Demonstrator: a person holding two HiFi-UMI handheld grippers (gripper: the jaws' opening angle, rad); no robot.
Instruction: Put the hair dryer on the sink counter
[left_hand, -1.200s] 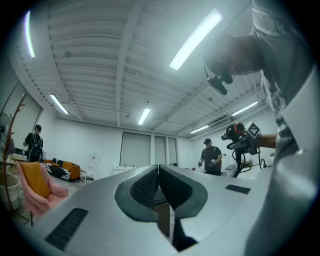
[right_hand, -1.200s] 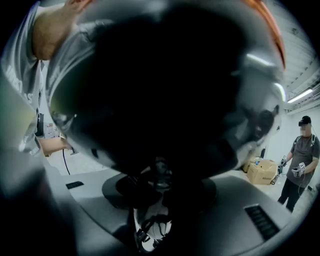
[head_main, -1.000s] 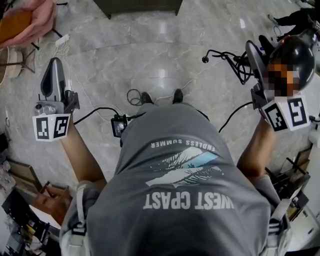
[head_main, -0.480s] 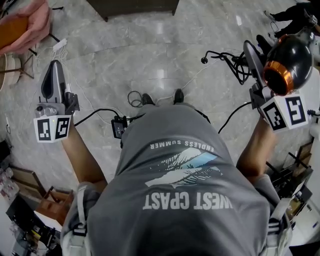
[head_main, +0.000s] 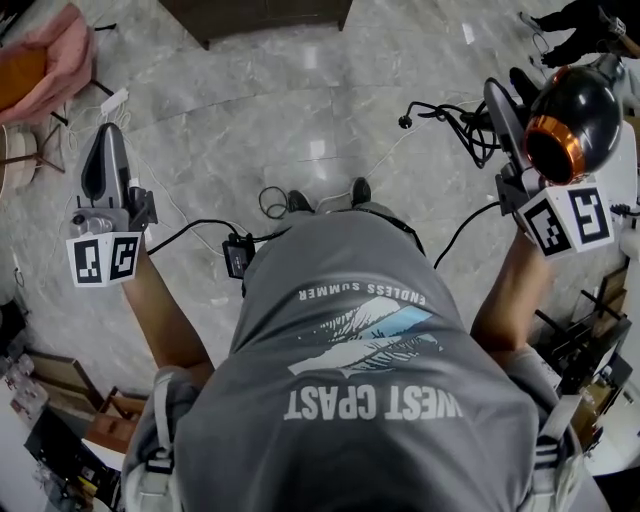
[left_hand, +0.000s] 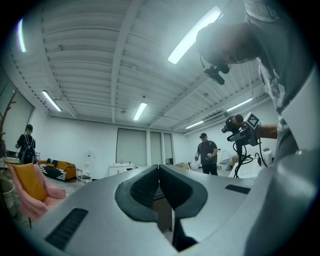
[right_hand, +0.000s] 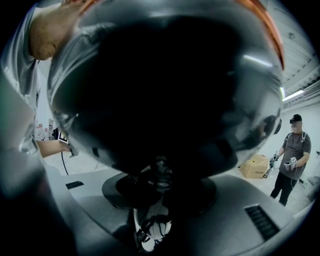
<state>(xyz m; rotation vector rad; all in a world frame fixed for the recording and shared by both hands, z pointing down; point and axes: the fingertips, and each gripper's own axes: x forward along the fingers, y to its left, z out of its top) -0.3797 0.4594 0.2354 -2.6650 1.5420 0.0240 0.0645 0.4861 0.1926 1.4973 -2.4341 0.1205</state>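
The hair dryer (head_main: 575, 108) is black and glossy with an orange ring round its nozzle. It sits high at the right of the head view, and its black cord (head_main: 450, 112) hangs in loops beside it. My right gripper (head_main: 528, 118) is shut on its handle. In the right gripper view the dryer's body (right_hand: 165, 85) fills almost the whole picture above the jaws. My left gripper (head_main: 104, 150) is held out at the left, shut and empty, its dark pads (left_hand: 150, 182) pressed together. From the left gripper view the dryer (left_hand: 234, 123) shows far off to the right.
Grey marble floor lies below. A pink chair with an orange cushion (head_main: 45, 55) stands at the top left, a dark cabinet (head_main: 255, 12) at the top. White and black cables (head_main: 268, 196) trail on the floor. Other people (left_hand: 206, 152) (right_hand: 294, 157) stand in the room, near a cardboard box (right_hand: 255, 166).
The right gripper has lifted and turned the hair dryer slightly, so its orange ring faces the head camera. The left gripper has barely moved. The floor has drifted a little in view.
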